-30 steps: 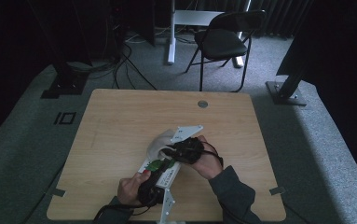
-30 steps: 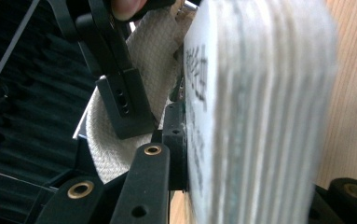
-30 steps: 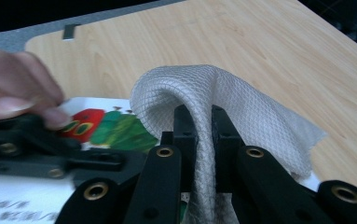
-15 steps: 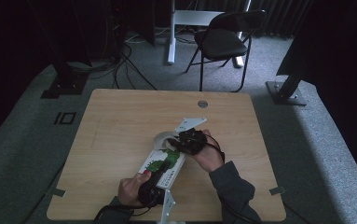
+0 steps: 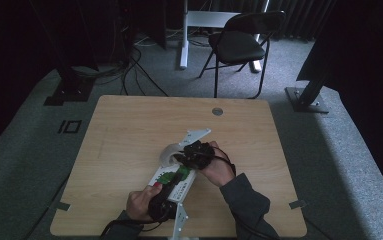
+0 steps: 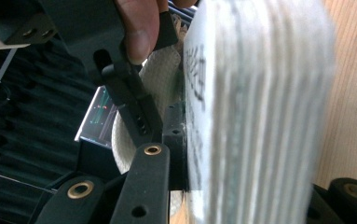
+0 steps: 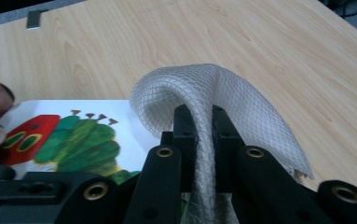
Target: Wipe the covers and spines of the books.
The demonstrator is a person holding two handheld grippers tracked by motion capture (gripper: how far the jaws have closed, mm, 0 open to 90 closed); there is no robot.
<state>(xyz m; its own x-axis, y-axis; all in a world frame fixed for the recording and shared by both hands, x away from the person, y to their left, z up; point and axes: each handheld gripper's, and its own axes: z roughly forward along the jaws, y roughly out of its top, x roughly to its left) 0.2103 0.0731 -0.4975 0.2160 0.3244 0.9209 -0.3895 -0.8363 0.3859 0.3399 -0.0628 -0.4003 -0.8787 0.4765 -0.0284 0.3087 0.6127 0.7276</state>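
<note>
Right now a white cloth (image 7: 223,100) with a fine diamond-quilted weave is arching up in a soft loop over the near middle of the wooden table (image 5: 129,135), its fold draping down to the tabletop on one side. Seen from the right gripper view, a gathered strip of it is running down between the two black jaws of the right gripper (image 7: 204,122), which are standing close together and pinching the fabric on both sides, so the loop is bulging out above and around the fingertips. Just beside the cloth, and partly under its edge, a picture book (image 7: 73,135) is lying flat, its white cover showing a green caterpillar with a red head. In the left gripper view the book's stacked page edges (image 6: 260,116) are standing blurred and close, and the left gripper (image 6: 178,154) is closing on the book at its edge, with the cloth (image 6: 164,79) showing pale behind the right gripper's black frame. From the high view the left hand (image 5: 141,202) is sitting near the table's front edge and the right hand (image 5: 219,170) is just beyond it, both meeting over the book (image 5: 171,180) and cloth (image 5: 169,152).
</note>
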